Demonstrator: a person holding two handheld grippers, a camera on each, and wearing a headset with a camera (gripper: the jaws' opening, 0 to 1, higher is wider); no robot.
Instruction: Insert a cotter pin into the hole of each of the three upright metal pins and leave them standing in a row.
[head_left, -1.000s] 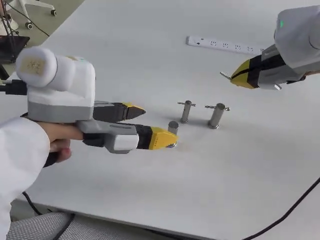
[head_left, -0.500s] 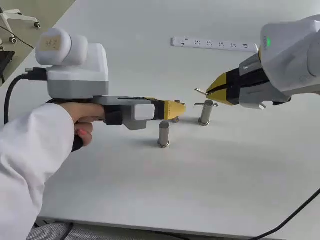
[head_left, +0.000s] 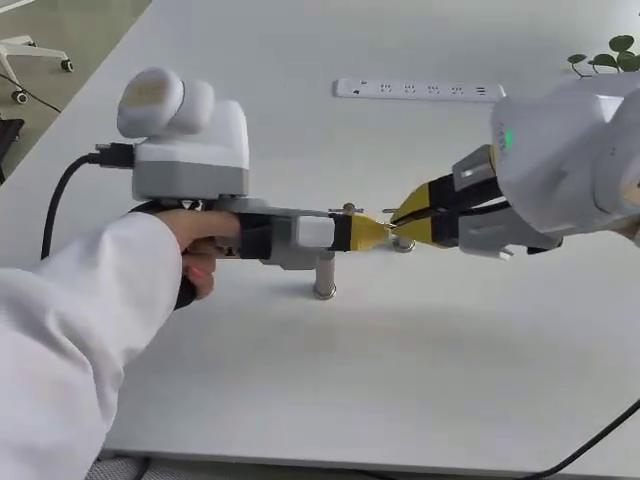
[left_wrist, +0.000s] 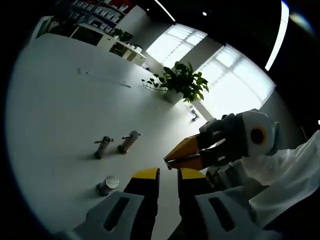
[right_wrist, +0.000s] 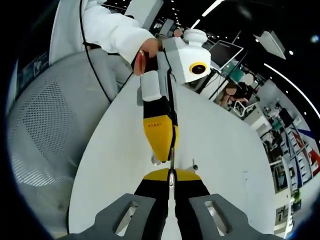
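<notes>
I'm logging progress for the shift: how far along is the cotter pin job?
Done, it seems: the far pin and its neighbour each carry a cotter pin. In hand: the right gripper pinches a third cotter pin, tip to tip with the left gripper. Left: the near pin stands bare, its hole unfilled.

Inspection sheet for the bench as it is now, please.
Surface: white table, smooth.
Job's things: three metal pins; nearest pin upright, no pin through it; two rear pins seem to carry cotter pins.
Clutter: power strip on the far side.
Grippers: left gripper jaws slightly apart; right gripper shut on a cotter pin; tips almost meeting.
Cables: left cable from the left gripper; right cable at the table's edge.
Surroundings: plant, bright windows.
</notes>
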